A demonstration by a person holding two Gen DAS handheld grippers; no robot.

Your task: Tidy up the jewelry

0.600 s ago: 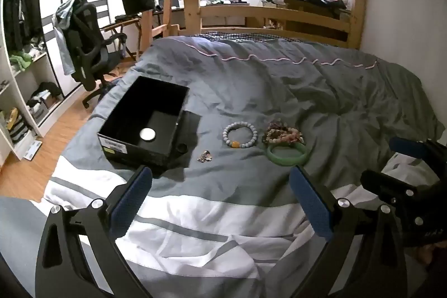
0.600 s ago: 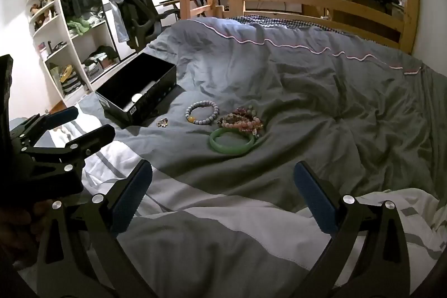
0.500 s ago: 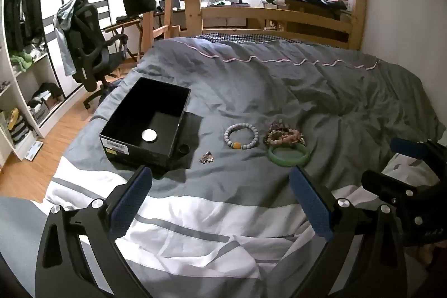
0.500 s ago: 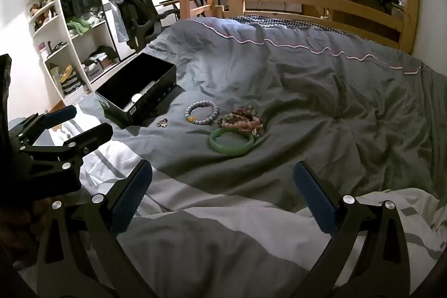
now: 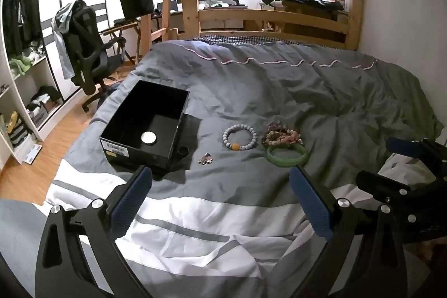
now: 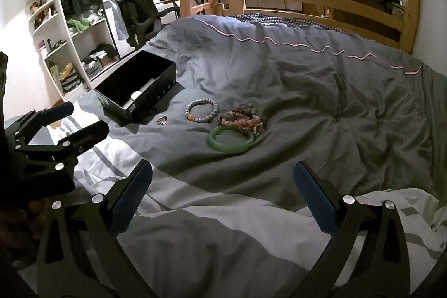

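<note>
Bracelets beside black box; left gripper, right gripper wide, empty.

Bed, grey duvet with white stripes. On it lay: open black box at left; small trinket just beside the box; grey bead bracelet; pinkish bead bracelets heaped, touching a green bangle on their near side.
</note>
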